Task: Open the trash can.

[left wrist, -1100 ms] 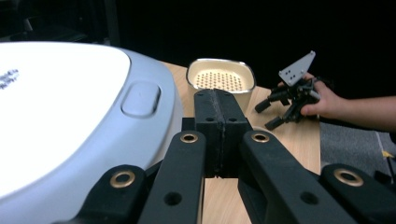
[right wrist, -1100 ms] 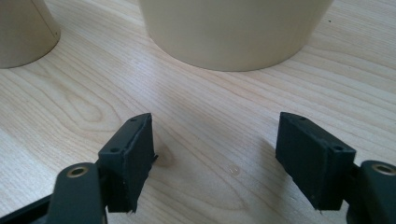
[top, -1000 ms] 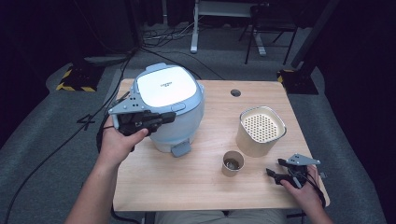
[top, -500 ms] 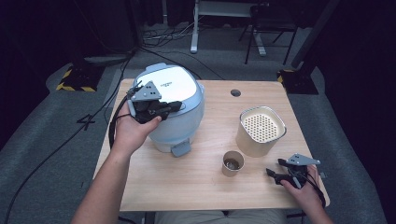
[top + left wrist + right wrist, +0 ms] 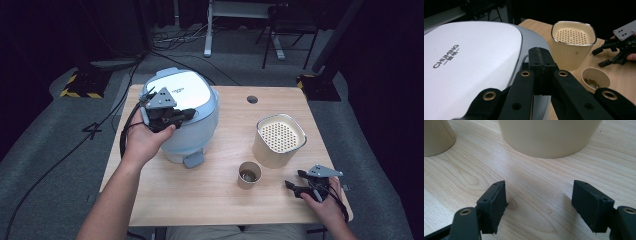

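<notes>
Probably best pressed squarely, the closed left gripper (image 5: 182,115) hovers above the white-lidded blue rice cooker (image 5: 192,100) near the bench's back-left corner, while the right gripper (image 5: 296,181) rests open.

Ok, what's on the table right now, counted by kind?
Cooker: 1
Perforated cream basket: 1
Paper cup: 1
Hand-held gripper: 2, left shut over the cooker, right open on the table
Total: 5

A white-lidded cooker (image 5: 184,112) marked CHUMING stands near the table's (image 5: 200,200) left edge, toward the far side. A cream perforated pot (image 5: 279,140) sits right of centre, with a small paper cup (image 5: 248,174) just in front of it. A round hole (image 5: 252,99) lies by the far edge.
</notes>
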The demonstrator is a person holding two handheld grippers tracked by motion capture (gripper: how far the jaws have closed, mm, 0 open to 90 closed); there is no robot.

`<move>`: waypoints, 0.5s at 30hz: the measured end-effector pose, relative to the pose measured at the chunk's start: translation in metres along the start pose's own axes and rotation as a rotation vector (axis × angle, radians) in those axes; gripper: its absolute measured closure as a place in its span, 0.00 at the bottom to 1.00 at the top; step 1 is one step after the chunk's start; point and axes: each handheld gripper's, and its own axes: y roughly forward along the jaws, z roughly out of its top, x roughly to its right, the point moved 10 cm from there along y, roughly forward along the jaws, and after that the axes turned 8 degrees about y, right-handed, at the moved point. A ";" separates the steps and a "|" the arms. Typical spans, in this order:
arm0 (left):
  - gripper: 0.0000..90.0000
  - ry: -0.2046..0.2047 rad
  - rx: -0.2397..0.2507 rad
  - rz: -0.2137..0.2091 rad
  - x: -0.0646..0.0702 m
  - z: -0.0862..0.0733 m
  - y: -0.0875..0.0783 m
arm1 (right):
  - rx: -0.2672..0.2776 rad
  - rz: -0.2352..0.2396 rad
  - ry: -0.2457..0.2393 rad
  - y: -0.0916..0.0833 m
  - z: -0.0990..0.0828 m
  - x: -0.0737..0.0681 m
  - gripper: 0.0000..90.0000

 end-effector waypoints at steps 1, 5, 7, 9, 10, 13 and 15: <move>1.00 0.006 -0.005 0.006 0.001 0.000 0.000 | 0.000 0.000 0.000 0.000 0.000 0.000 0.31; 1.00 -0.006 -0.005 0.003 0.001 0.000 0.000 | 0.000 0.000 0.000 0.000 0.000 0.000 0.31; 0.95 -0.033 0.015 -0.009 0.000 0.001 -0.001 | 0.000 0.000 0.000 0.000 0.000 0.000 0.31; 0.83 -0.043 0.037 -0.020 0.001 0.001 -0.001 | 0.000 0.001 0.000 0.000 0.000 0.000 0.31; 0.79 -0.043 0.037 -0.020 0.001 0.001 -0.001 | 0.000 0.001 0.000 0.000 0.000 0.000 0.31; 0.56 -0.035 0.104 -0.078 0.012 0.002 -0.004 | 0.000 0.001 0.000 0.000 0.000 0.000 0.31; 0.54 -0.031 0.142 -0.123 0.021 0.002 -0.009 | 0.000 0.001 0.000 0.000 0.000 0.000 0.31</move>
